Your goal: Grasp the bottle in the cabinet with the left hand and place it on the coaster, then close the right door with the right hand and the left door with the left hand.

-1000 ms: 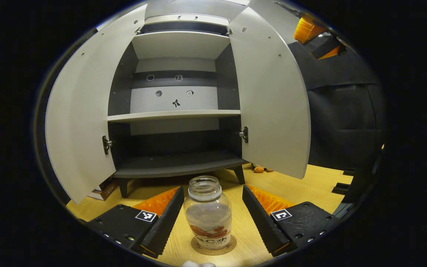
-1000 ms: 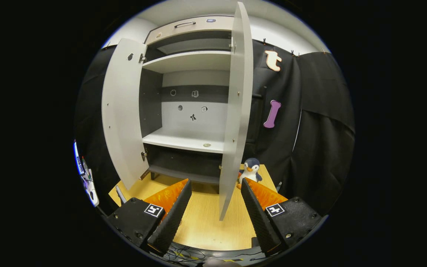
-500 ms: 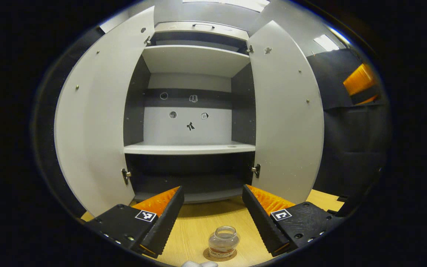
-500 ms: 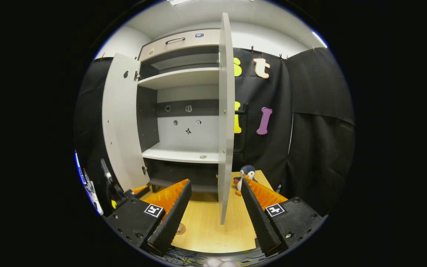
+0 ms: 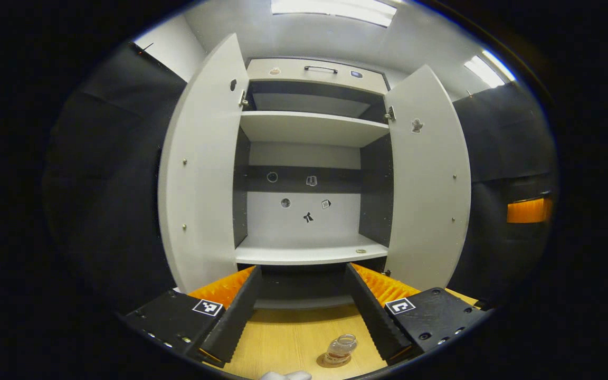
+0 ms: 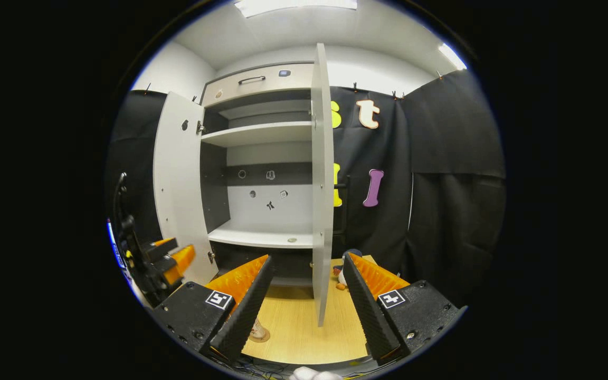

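Note:
A clear lidless bottle (image 5: 342,348) with a red label stands on a round cork coaster (image 5: 327,362) on the wooden tabletop, low between my left gripper's fingers and well below them. My left gripper (image 5: 301,270) is open and holds nothing, facing the grey cabinet (image 5: 309,129). Both cabinet doors, left (image 5: 198,174) and right (image 5: 430,179), stand open. In the right gripper view the right door (image 6: 323,211) is edge-on straight ahead, just beyond my open right gripper (image 6: 306,258). The bottle (image 6: 258,332) peeks from behind its left finger. The left gripper (image 6: 169,258) hangs at the far left.
The cabinet's shelves (image 5: 309,254) hold only a small disc (image 5: 360,251). A penguin toy (image 6: 342,275) sits on the table (image 6: 293,327) right of the right door, mostly hidden by my finger. Black cloth walls close in both sides. The right gripper (image 5: 529,210) shows orange at far right.
My left gripper has risen and drawn back from the bottle, which stays on the coaster and looks much smaller. The right gripper has also lifted, and the left gripper has entered its view.

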Tool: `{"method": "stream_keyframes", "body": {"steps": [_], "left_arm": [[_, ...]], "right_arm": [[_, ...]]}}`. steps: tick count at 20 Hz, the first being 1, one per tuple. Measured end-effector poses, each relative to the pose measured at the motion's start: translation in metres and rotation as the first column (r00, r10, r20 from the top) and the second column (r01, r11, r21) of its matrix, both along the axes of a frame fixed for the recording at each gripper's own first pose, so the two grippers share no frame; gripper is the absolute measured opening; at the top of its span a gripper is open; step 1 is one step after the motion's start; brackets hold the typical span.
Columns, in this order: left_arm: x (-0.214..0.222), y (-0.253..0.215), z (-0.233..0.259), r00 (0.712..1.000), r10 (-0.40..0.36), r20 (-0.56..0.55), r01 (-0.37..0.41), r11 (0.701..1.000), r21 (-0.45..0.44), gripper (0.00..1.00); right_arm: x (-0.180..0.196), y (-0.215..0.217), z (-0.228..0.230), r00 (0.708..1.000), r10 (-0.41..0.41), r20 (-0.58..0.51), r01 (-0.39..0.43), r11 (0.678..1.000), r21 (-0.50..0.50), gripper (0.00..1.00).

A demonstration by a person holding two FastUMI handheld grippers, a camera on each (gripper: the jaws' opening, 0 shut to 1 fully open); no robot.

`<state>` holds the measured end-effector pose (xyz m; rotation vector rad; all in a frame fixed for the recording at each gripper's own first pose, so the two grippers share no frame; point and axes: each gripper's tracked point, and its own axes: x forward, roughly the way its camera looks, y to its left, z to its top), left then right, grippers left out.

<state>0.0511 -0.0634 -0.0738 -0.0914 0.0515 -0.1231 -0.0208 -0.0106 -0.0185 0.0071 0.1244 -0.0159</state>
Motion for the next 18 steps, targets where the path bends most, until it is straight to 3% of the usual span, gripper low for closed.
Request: {"method": "stream_keyframes", "body": {"steps": [4,10,15,18], "left_arm": [[-0.035,0.041,0.014,0.998,0.068,-0.001,-0.068,0.997,0.037,0.96],[-0.066,0.075,0.012,0.988,0.148,-0.032,-0.146,0.987,0.066,0.96],[-0.08,0.072,0.017,0.982,0.185,-0.041,-0.182,0.981,0.072,0.96],[-0.075,0.061,0.024,0.974,0.222,-0.034,-0.219,0.972,0.083,0.96]], "right_arm": [[0.001,-0.014,-0.002,0.999,-0.041,0.006,0.041,0.998,-0.048,0.83],[0.003,-0.015,-0.001,0.998,-0.058,0.009,0.058,0.998,-0.023,0.83],[0.016,-0.033,0.007,0.991,-0.124,0.048,0.126,0.991,-0.039,0.83],[0.019,-0.036,0.007,0.992,-0.119,0.047,0.121,0.992,-0.045,0.83]]}}
